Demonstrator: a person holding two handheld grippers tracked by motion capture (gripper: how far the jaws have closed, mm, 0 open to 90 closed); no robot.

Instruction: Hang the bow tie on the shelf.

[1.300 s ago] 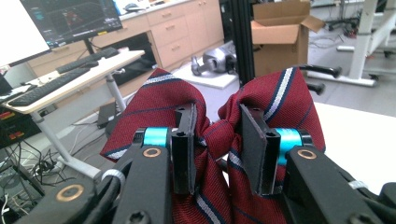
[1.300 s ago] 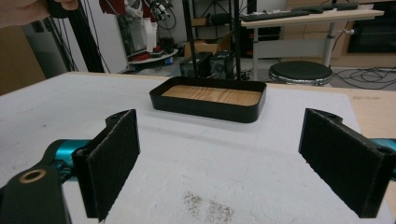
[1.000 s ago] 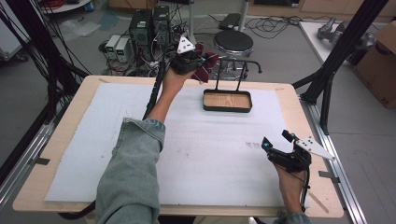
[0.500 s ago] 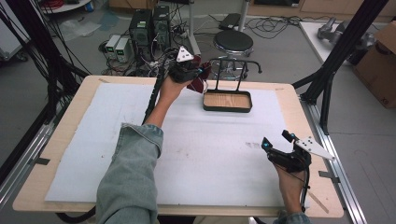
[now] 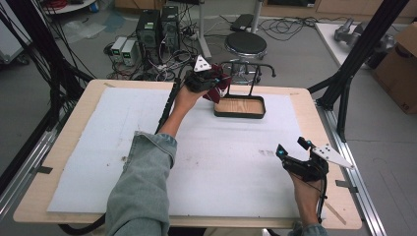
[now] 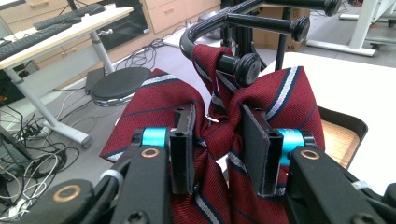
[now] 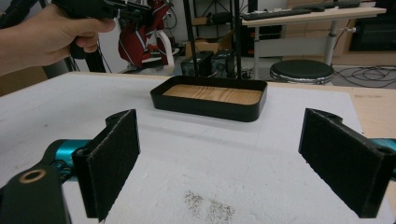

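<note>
My left gripper [image 6: 217, 140], jaws clamped on the striped tie [image 6: 275, 100], held it draped over the rack's [image 5: 246, 69] near peg at the table's far edge, while my right gripper [image 5: 292, 150] waited near, jaws apart.

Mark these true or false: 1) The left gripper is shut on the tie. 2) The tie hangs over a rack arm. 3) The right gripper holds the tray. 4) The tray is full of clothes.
1) The left gripper is shut on the tie: true.
2) The tie hangs over a rack arm: true.
3) The right gripper holds the tray: false; its jaws stand open, apart from the tray.
4) The tray is full of clothes: false; its wooden floor lies bare.
</note>
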